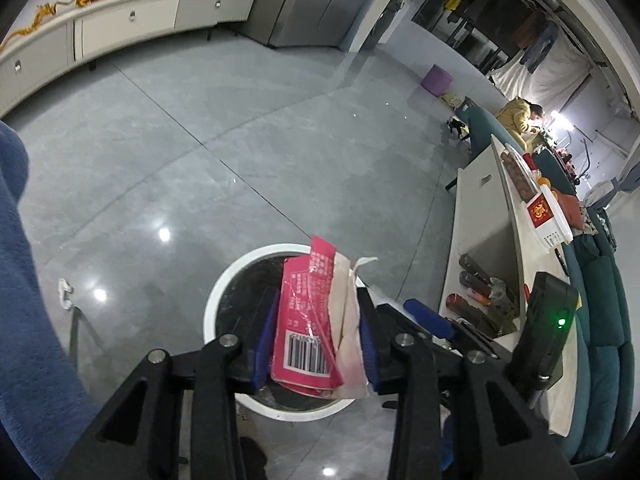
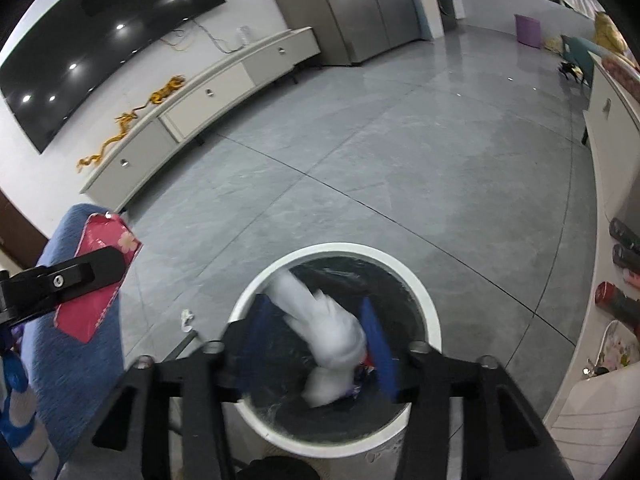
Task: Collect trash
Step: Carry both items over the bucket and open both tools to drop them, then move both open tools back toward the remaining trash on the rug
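Note:
My left gripper (image 1: 318, 320) is shut on a pink snack wrapper (image 1: 306, 320) with a barcode and pale torn paper beside it, held above the round white trash bin (image 1: 214, 292) with a black liner. It also shows in the right wrist view (image 2: 94, 276), left of the bin (image 2: 430, 308). My right gripper (image 2: 316, 336) stands open over the bin's mouth. A blurred white crumpled tissue (image 2: 328, 336) is between its blue pads, falling into the bin onto other trash.
A small white scrap (image 1: 64, 290) lies on the grey tiled floor left of the bin. A low white table (image 1: 480, 216) with bottles and snacks stands at the right, a teal sofa (image 1: 600, 320) behind it. A white TV cabinet (image 2: 208, 92) lines the far wall.

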`<action>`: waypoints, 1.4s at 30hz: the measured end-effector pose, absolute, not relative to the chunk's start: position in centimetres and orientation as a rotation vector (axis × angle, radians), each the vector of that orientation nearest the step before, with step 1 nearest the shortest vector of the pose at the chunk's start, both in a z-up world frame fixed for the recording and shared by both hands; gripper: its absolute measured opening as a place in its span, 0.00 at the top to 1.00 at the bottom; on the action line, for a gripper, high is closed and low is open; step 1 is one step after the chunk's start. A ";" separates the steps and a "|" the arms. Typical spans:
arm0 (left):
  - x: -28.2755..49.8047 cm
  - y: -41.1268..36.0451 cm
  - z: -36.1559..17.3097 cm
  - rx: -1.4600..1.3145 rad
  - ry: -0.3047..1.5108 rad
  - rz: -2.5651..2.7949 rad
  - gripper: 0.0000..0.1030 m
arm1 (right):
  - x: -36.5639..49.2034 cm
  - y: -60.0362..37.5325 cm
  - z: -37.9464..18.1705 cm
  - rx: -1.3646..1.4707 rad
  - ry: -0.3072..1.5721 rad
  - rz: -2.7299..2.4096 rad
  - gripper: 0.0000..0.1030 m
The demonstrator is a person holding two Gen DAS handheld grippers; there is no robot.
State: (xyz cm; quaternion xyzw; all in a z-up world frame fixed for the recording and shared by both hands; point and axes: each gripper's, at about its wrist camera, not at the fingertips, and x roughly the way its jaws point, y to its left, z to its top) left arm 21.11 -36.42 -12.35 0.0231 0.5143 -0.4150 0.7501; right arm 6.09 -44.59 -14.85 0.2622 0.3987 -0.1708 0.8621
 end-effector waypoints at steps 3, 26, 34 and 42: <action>21.5 -36.2 -13.0 0.034 1.138 -0.904 0.57 | 5.8 -44.8 -15.3 0.558 0.845 -0.380 0.51; 15.3 -24.5 -2.8 -0.029 0.832 -0.762 0.53 | 1.8 -36.0 -3.6 0.432 0.659 -0.321 0.51; 13.5 -13.9 0.3 -0.018 0.745 -0.637 0.53 | 2.2 -29.5 0.9 0.377 0.597 -0.203 0.51; 12.9 -1.3 0.6 -0.083 0.679 -0.476 0.53 | 4.9 -21.5 3.6 0.303 0.586 -0.062 0.48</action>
